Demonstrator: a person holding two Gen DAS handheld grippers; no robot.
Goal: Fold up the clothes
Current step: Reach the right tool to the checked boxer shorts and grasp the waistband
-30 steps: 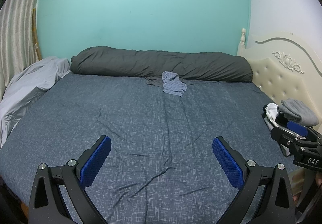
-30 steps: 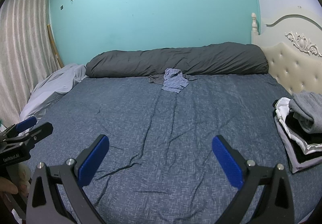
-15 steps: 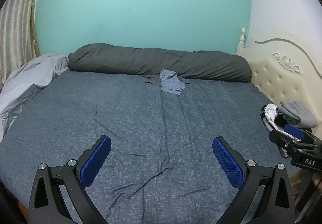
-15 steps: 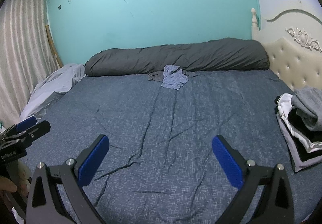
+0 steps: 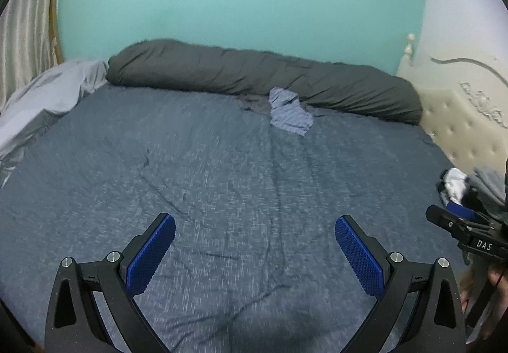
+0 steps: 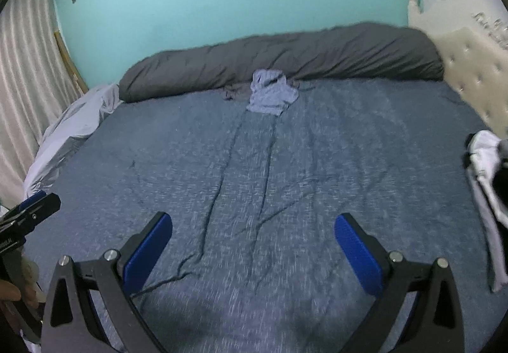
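1. here the light blue garment (image 5: 290, 113) lies crumpled at the foot of the long dark grey bolster (image 5: 263, 73), touching it, on the far side of the blue bedsheet (image 5: 222, 169) from both tools.
2. a darker grey garment (image 5: 254, 103) lies flat just beside it, partly under it, also against the bolster.
3. the left gripper (image 5: 254, 254) has its jaws spread wide and holds nothing; bare sheet shows between its blue pads.
4. the right gripper (image 6: 252, 253) is likewise spread and empty, over the near part of the sheet.
5. measured from the bolster, both tools hang well apart from it, with the whole sheet between them and the crumpled piece.
6. the piece sits slightly right of centre in the left wrist view and about on centre in the right wrist view, so neither arm is clearly the nearer one; the right looks a little better lined up.
7. the piece is too bunched to give a long axis; its lower edge runs roughly along the bolster.
8. a stack of folded clothes (image 6: 485, 181) lies well away from the bolster, at the sheet's right edge near the headboard (image 6: 470, 67).
9. judging by this, the two loose pieces by the bolster are what remains unfolded, and reaching them means going straight ahead toward the bolster.
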